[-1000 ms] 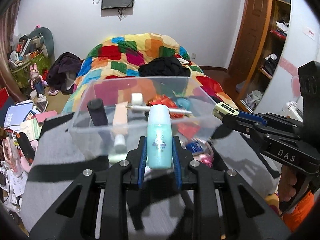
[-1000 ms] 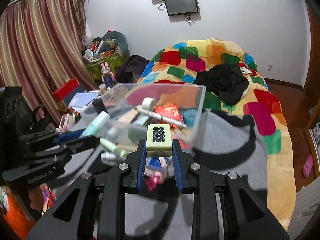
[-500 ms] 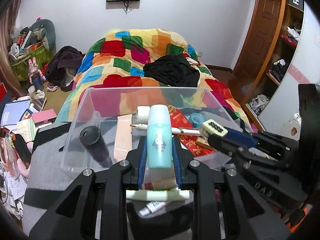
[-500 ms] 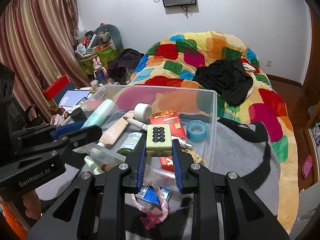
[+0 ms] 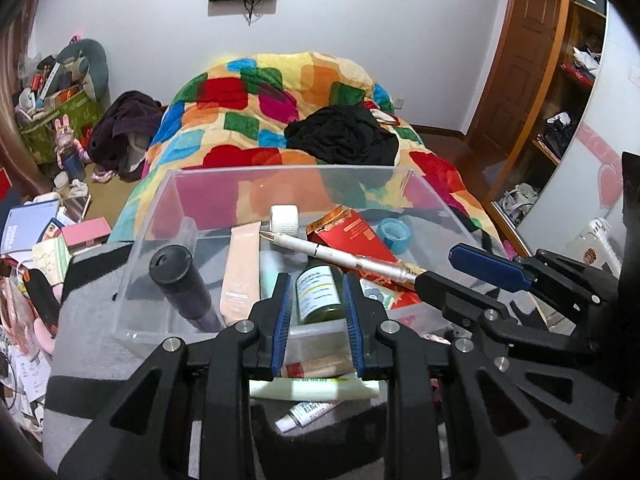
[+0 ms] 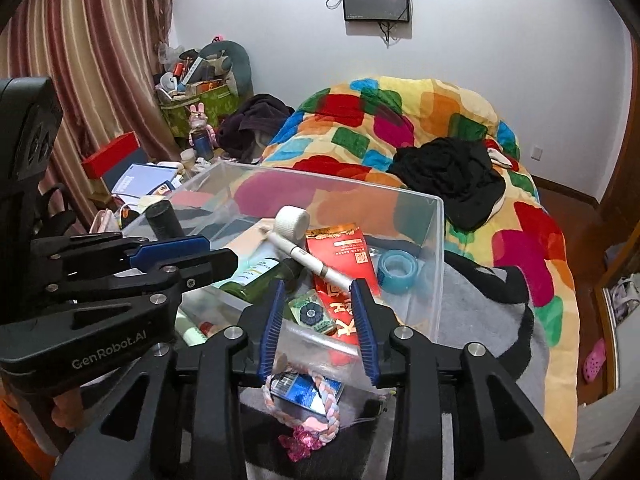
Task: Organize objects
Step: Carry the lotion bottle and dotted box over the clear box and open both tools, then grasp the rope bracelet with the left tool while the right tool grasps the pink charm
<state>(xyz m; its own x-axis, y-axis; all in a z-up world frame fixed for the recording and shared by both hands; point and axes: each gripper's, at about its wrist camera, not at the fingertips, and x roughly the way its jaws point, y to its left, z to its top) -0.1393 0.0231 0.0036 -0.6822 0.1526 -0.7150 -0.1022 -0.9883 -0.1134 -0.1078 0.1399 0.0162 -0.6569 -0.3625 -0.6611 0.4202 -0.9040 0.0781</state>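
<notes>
Right wrist: tile [image 6: 313, 313] apparently released, binned.

Room's a bit of a mess behind where I'm working. There's my bed with the patchwork quilt [image 5: 256, 120] in yellow, red, green and blue, and a heap of black clothes [image 5: 344, 140] dumped on top of it. On the white wall hangs a dark monitor [image 6: 376, 0] with cables dangling under it. Off to the left side there's a striped pink-brown curtain [image 6: 100, 60], a green bag [image 6: 196, 110] stuffed with odds and ends, a dark purple clothes pile [image 6: 252, 126] on the floor, and a red box [image 6: 112, 154]. Wooden door [image 5: 516, 60] and open shelves [image 5: 568, 92] sit on the right.
</notes>
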